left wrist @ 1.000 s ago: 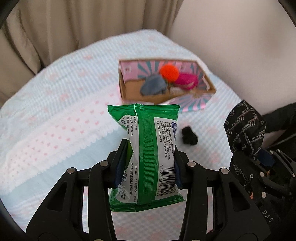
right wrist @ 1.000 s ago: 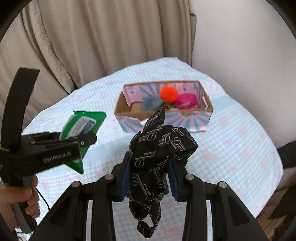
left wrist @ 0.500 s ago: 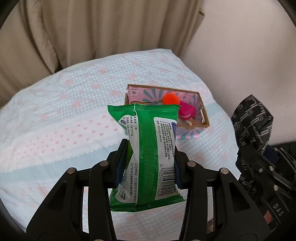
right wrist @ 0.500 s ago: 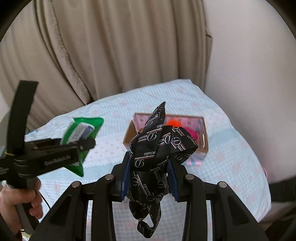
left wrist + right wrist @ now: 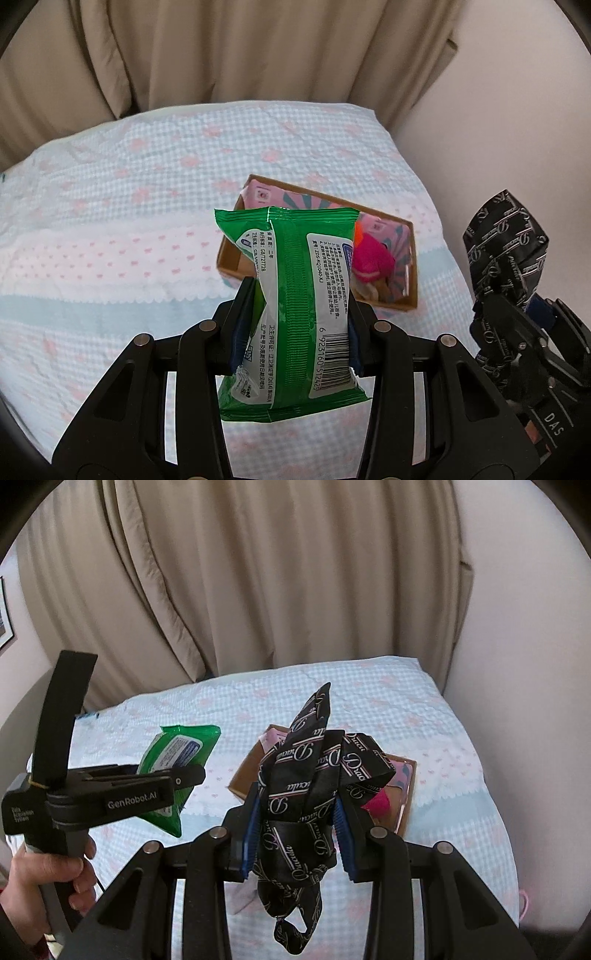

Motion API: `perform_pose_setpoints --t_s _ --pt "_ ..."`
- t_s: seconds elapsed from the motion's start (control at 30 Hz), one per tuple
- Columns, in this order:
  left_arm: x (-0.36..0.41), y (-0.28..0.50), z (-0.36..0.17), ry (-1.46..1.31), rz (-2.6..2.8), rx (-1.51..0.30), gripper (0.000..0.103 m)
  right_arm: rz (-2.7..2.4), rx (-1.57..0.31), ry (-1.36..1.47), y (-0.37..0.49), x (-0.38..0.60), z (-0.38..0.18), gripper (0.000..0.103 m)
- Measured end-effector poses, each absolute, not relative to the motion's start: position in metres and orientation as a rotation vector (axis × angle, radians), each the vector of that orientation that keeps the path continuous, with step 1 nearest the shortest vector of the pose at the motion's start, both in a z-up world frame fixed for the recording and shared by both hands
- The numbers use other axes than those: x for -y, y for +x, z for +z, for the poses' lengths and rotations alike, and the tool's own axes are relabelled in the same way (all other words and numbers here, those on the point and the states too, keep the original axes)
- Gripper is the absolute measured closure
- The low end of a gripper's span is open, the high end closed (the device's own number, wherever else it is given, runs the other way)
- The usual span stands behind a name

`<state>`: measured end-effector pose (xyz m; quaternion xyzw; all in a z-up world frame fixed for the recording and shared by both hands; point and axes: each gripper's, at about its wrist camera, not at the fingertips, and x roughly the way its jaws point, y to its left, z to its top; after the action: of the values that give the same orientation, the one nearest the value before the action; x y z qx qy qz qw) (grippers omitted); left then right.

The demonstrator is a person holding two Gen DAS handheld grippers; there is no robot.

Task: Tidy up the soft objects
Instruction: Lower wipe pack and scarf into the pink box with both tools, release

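My left gripper (image 5: 293, 321) is shut on a green wet-wipes pack (image 5: 295, 306) and holds it high above the bed; it also shows in the right wrist view (image 5: 173, 771). My right gripper (image 5: 297, 823) is shut on a bunched black printed ribbon (image 5: 310, 775), also in the air; the ribbon shows at the right of the left wrist view (image 5: 506, 251). A cardboard box with a pink striped lining (image 5: 406, 299) lies on the bed below, holding a magenta soft item (image 5: 371, 258) and an orange pompom, mostly hidden by the pack.
The bed has a pale blue checked cover with pink hearts (image 5: 129, 206). Beige curtains (image 5: 258, 572) hang behind it and a plain wall (image 5: 498, 110) stands to the right. A hand (image 5: 40, 871) holds the left gripper's handle.
Both grippers have risen and pulled back from the bed with their loads. The box looks smaller and farther away, and the small black object on the cover has gone out of sight.
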<state>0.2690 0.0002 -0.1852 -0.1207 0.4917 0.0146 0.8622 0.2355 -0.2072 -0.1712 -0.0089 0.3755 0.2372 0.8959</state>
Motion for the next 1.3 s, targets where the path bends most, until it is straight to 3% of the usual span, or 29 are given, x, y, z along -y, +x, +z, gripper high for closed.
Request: perform_pose_setpoints --t_s 0.6,0.9,0.93,0.97,1.0,1.07,1.1,1.3 --pt "-0.004 0.423 -0.315 -0.269 0.136 -1.209 0.064 0.696 -0.907 -0.177 0.372 0.177 -0.298 0.069" --pt "-0.002 0.445 -0.357 -0.219 0.156 -1.283 0.062 0.791 -0.964 -0.236 0.391 0.161 -0.349 0.069" --pt "-0.001 0.446 -0.356 -0.201 0.156 -1.279 0.059 0.795 -0.971 -0.24 0.392 0.16 -0.354 0.067" --pt "0.0 0.448 -0.354 -0.178 0.158 -1.277 0.039 0.793 -0.969 -0.247 0.391 0.158 -0.356 0.055" --pt "0.002 0.449 -0.352 -0.159 0.155 -1.272 0.0 0.797 -0.961 -0.252 0.389 0.157 -0.357 0.048" --pt "0.003 0.45 -0.346 -0.142 0.132 -1.253 0.0 0.821 -0.931 -0.261 0.383 0.157 -0.358 0.007" --pt "0.003 0.45 -0.344 -0.134 0.128 -1.248 0.0 0.832 -0.924 -0.262 0.38 0.157 -0.357 0.0" --pt "0.0 0.443 -0.333 -0.156 0.123 -1.243 0.0 0.831 -0.908 -0.259 0.368 0.164 -0.355 0.0"
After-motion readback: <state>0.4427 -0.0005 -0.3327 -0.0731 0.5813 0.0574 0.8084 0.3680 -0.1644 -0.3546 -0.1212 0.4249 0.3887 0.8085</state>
